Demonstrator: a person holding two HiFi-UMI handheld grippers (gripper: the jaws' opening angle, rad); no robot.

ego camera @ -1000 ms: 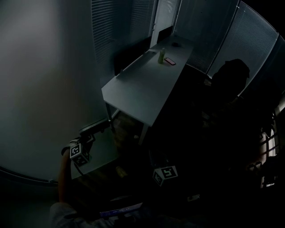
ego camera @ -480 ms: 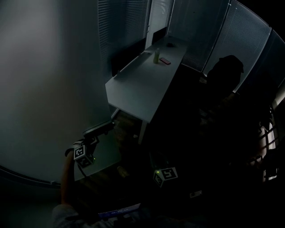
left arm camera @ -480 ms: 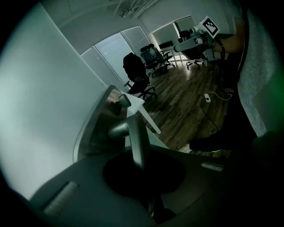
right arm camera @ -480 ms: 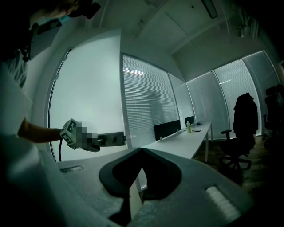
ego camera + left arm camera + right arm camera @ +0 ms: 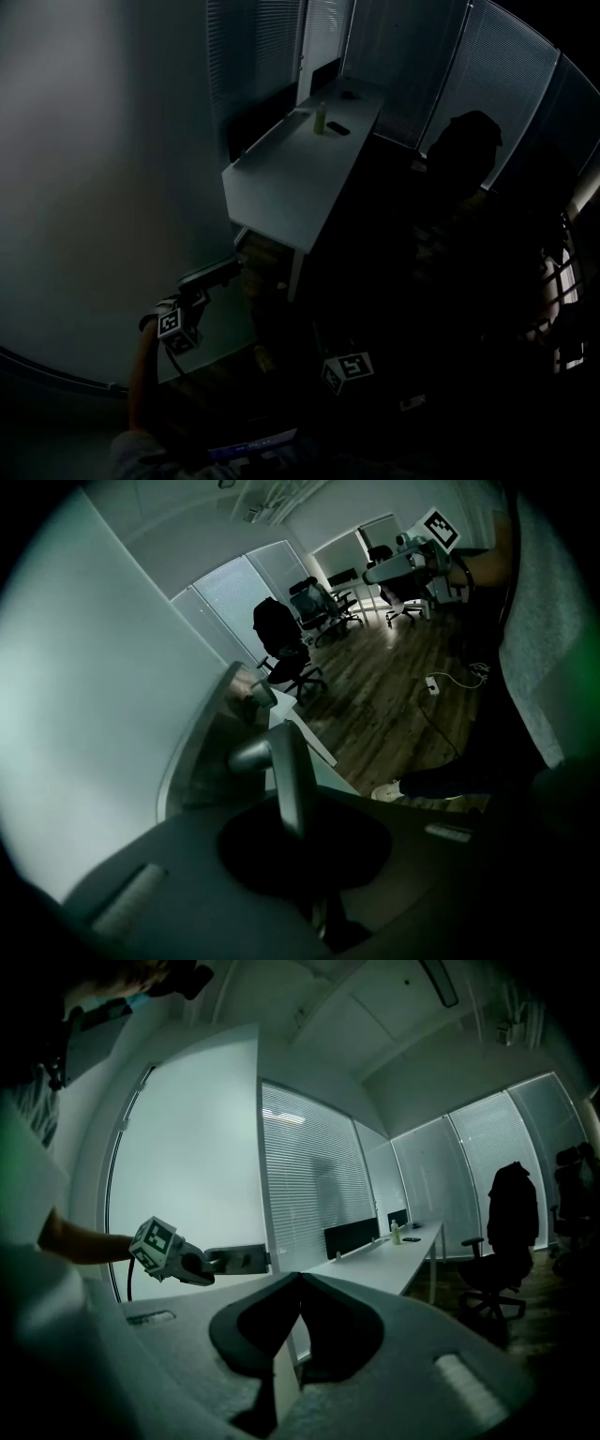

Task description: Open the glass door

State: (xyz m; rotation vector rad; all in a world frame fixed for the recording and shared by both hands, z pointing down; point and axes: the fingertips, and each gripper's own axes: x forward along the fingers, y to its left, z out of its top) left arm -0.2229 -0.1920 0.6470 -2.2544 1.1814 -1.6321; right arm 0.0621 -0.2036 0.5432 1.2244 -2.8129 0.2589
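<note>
The frosted glass door [image 5: 84,187] fills the left of the head view. My left gripper [image 5: 228,269] reaches to the door's edge, its marker cube [image 5: 176,323] lower down. In the left gripper view the metal lever handle [image 5: 284,771] runs down into the notch between the jaws, and the gripper [image 5: 298,834] is shut on it. The right gripper view shows the door [image 5: 187,1147] as a pale panel with the left gripper [image 5: 246,1259] at its edge. My right gripper [image 5: 300,1277] is shut with nothing in it, apart from the door. Its cube [image 5: 347,367] shows in the dark.
A long white desk [image 5: 295,169] stands just past the door with a bottle [image 5: 321,117], a phone [image 5: 338,128] and a dark monitor [image 5: 272,108]. An office chair with a jacket [image 5: 506,1232] is at the right. Slatted blinds line the back wall. The room is dim.
The view has drawn nearer to the desk. My left gripper, still on the handle, has drifted slightly right along the door's edge. The right cube has barely shifted.
</note>
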